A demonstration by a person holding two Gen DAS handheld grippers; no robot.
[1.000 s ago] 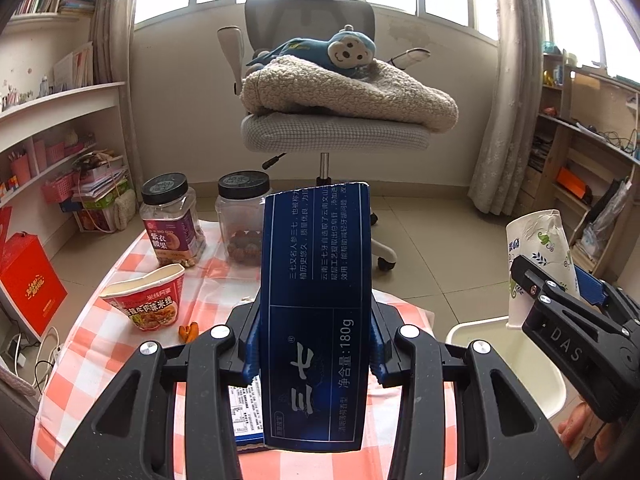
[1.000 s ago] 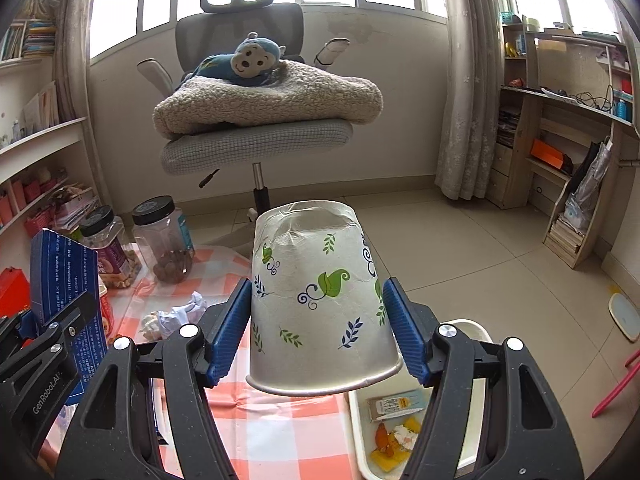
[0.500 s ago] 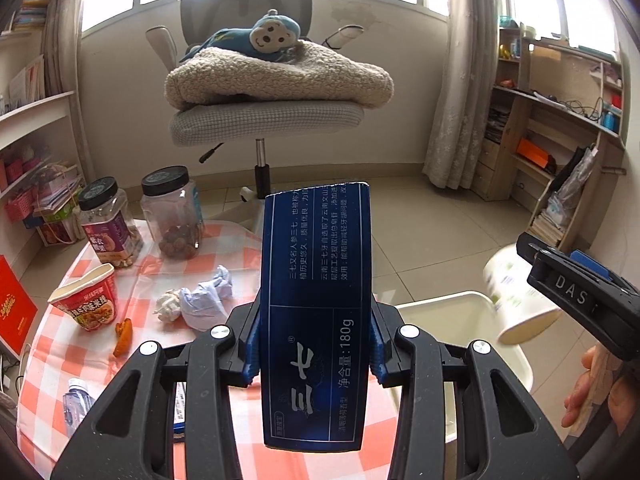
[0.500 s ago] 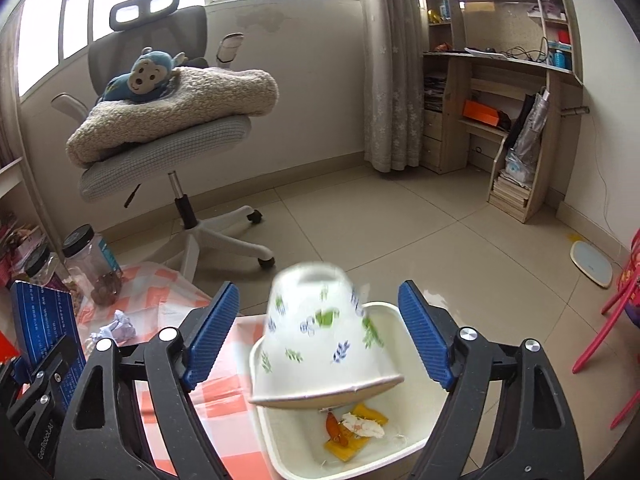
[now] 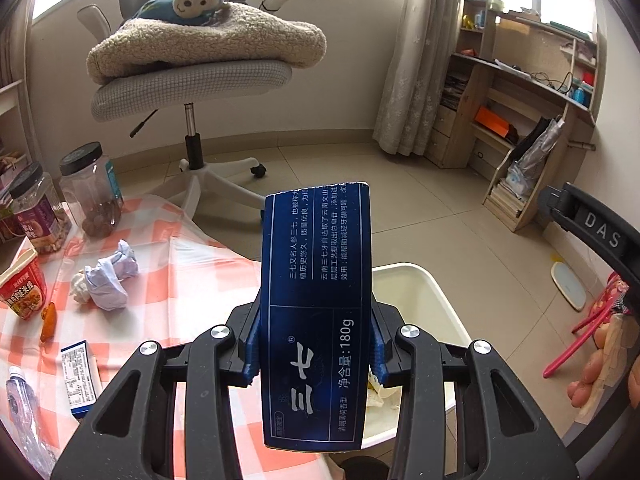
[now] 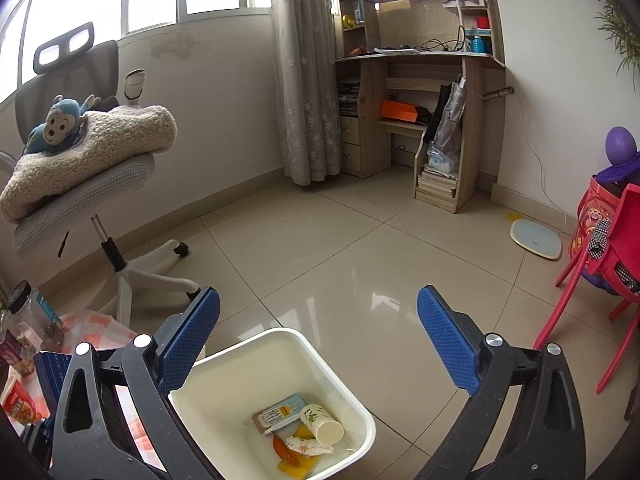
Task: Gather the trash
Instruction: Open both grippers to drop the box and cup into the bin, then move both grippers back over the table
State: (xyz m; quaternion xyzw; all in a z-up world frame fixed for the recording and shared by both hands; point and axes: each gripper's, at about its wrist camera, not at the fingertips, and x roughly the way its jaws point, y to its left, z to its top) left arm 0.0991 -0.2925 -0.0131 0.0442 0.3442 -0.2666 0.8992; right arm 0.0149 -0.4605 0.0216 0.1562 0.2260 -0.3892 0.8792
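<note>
My left gripper [image 5: 314, 340] is shut on a tall dark blue toothpaste box [image 5: 316, 312] and holds it upright near the table's right edge, beside the white trash bin [image 5: 424, 300]. My right gripper [image 6: 318, 340] is open and empty above the bin [image 6: 240, 364]. The paper cup with leaf print [image 6: 322, 426] lies on its side inside the bin with a small carton [image 6: 278, 414] and food scraps [image 6: 296, 456]. On the checked tablecloth [image 5: 192, 280] lie crumpled paper [image 5: 106, 280], an instant noodle cup [image 5: 20, 288], a small blue box [image 5: 78, 376] and a plastic bottle [image 5: 24, 412].
Two black-lidded jars [image 5: 90, 192] stand at the table's far left. An office chair [image 5: 192, 80] with a blanket and a toy monkey stands behind the table. A wooden desk with shelves [image 6: 420, 92] is at the far wall, a red chair [image 6: 608, 264] at the right.
My right gripper opened over the bin and the paper cup dropped in; it now lies at the bottom. My left gripper carried the blue box rightward toward the bin.
</note>
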